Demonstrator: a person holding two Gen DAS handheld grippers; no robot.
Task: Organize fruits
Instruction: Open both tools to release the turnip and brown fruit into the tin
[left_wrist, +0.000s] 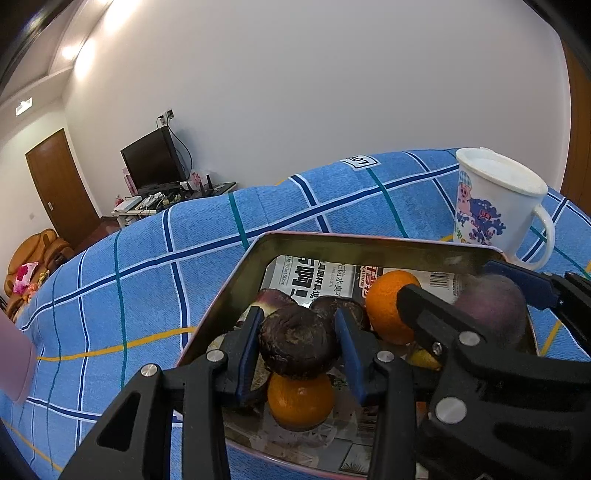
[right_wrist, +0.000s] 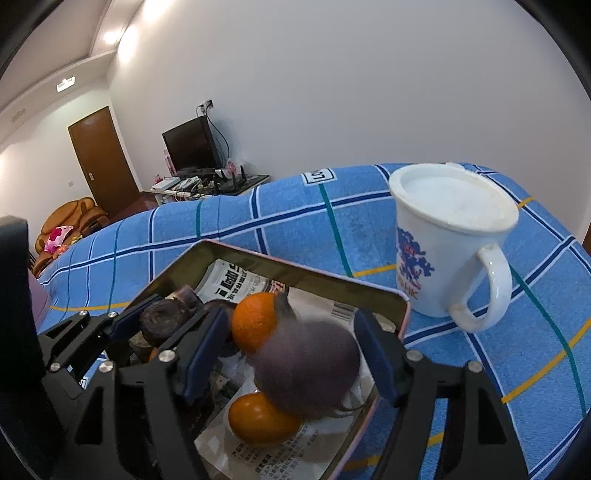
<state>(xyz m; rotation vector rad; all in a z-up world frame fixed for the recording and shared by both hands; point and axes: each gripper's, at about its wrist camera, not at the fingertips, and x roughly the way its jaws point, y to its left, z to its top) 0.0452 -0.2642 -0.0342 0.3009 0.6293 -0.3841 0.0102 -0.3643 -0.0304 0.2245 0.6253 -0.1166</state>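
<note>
A metal tin tray (left_wrist: 236, 284) (right_wrist: 343, 282) lies on the blue checked cloth and holds several fruits. My left gripper (left_wrist: 297, 354) is open around a dark brown mangosteen (left_wrist: 297, 341) above an orange (left_wrist: 300, 400); its pads stand just apart from the fruit. It also shows in the right wrist view (right_wrist: 168, 325). My right gripper (right_wrist: 291, 363) is open around a blurred purple round fruit (right_wrist: 306, 369) over the tray, with gaps on both sides. Another orange (right_wrist: 255, 325) (left_wrist: 386, 306) lies behind it, and a small orange fruit (right_wrist: 258, 417) below.
A white lidded mug (right_wrist: 450, 243) (left_wrist: 495, 206) stands on the cloth right behind the tray's far right corner. A printed leaflet (left_wrist: 314, 275) lines the tray. A TV stand and a door are far off at the left.
</note>
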